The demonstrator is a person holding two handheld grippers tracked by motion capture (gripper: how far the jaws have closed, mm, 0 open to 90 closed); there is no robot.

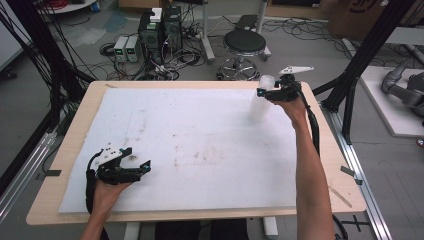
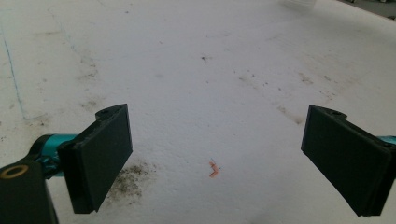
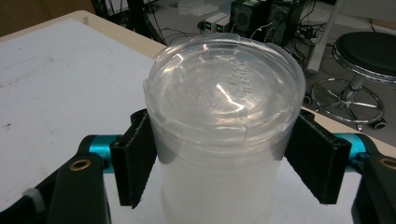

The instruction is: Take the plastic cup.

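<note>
Clear tub (image 3: 219, 135) sits btwn right gripper (image 3: 223, 156) fingers (image 3: 135, 158), both clamped on it; left gripper (image 2: 219, 161) wide.

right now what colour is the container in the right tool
Translucent milky white container with a clear lid; best in the right gripper view.

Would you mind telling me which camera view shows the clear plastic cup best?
The right gripper view: the cup is close up, its lid and the right tool's jaws on its sides plain. The high view shows it small, far right.

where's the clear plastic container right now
In the high view, the clear container stands at the table's far right, on the white foam sheet, between the right gripper jaws.
</note>
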